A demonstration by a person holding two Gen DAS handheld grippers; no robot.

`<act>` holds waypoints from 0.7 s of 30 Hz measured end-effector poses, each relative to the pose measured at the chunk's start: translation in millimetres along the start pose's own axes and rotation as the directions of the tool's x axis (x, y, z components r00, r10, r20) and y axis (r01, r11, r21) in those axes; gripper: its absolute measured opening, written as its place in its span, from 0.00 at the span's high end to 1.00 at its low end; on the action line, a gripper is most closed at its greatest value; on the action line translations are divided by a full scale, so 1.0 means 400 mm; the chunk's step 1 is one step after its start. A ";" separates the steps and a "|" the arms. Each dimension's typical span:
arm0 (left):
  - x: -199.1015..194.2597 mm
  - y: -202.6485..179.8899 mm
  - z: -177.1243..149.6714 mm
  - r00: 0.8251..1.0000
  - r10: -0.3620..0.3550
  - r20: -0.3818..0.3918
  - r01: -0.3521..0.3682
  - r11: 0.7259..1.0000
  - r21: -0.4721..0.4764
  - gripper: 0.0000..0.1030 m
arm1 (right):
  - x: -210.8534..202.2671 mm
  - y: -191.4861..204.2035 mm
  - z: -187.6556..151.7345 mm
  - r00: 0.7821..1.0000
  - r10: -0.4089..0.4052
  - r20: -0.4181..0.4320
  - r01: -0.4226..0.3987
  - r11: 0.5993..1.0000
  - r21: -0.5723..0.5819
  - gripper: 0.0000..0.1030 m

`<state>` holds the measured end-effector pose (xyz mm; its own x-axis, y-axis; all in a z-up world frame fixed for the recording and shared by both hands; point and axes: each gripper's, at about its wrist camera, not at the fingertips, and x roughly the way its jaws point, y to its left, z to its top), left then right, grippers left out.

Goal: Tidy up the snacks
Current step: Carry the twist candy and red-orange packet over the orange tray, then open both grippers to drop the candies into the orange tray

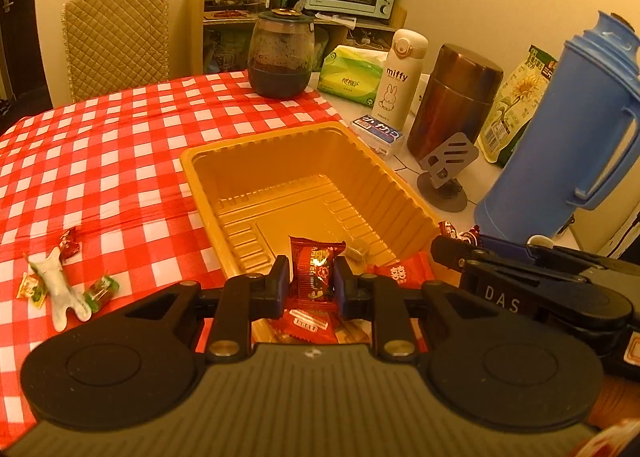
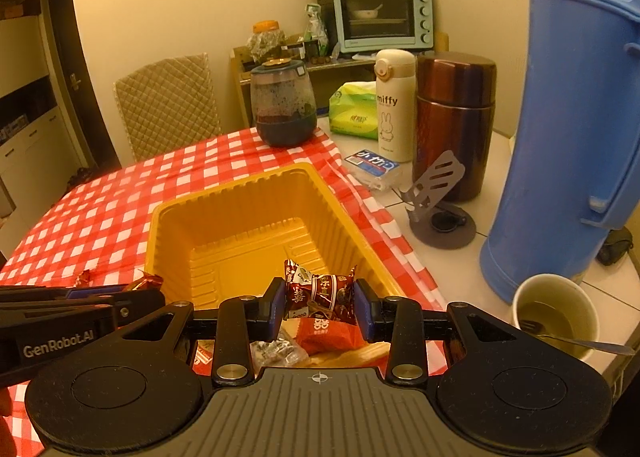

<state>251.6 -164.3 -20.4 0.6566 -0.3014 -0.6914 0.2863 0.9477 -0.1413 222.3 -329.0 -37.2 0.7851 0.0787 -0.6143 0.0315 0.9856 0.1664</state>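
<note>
A yellow plastic tray (image 1: 280, 145) (image 2: 224, 193) sits on the red checked tablecloth. My left gripper (image 1: 311, 281) is shut on a red candy packet (image 1: 316, 269) above the tray's near end. My right gripper (image 2: 320, 303) is shut on a dark red candy packet (image 2: 320, 291), also over the tray's near end. Several wrapped snacks lie in the tray below, among them an orange-red packet (image 2: 328, 335) (image 1: 404, 271) and a clear silvery one (image 2: 276, 351). The right gripper's body shows at the right of the left wrist view (image 1: 540, 289).
Loose candies (image 1: 70, 243) (image 1: 102, 291) and a white wrapper (image 1: 60, 289) lie on the cloth at left. A dark jar (image 1: 280, 57), miffy bottle (image 1: 400, 77), brown flask (image 1: 456, 101), phone stand (image 1: 444, 177), blue thermos (image 1: 568, 137) and paper cup (image 2: 556, 313) stand right.
</note>
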 end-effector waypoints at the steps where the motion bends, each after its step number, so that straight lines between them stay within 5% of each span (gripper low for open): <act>1: 0.010 0.001 0.001 1.000 -0.002 -0.004 0.002 1.000 0.002 0.80 | 0.007 -0.001 0.001 1.000 -0.001 -0.002 0.001 1.000 0.001 0.64; 17: 0.082 0.013 0.030 1.000 -0.026 -0.014 0.026 0.999 0.041 0.79 | 0.056 -0.011 0.001 1.000 -0.019 -0.022 0.019 1.000 0.010 0.64; 20: 0.088 0.019 0.035 1.000 -0.025 -0.005 0.025 0.999 0.042 0.57 | 0.056 -0.011 0.002 1.000 -0.020 -0.022 0.020 1.000 0.010 0.64; 21: 0.086 0.025 0.036 1.000 -0.022 0.001 0.022 0.999 0.035 0.57 | 0.056 -0.012 0.002 1.000 -0.020 -0.022 0.020 1.000 0.011 0.64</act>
<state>286.9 -166.8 -35.3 0.6505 -0.3225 -0.6876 0.3249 0.9365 -0.1319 240.1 -331.9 -51.2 0.7705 0.0623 -0.6344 0.0539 0.9853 0.1623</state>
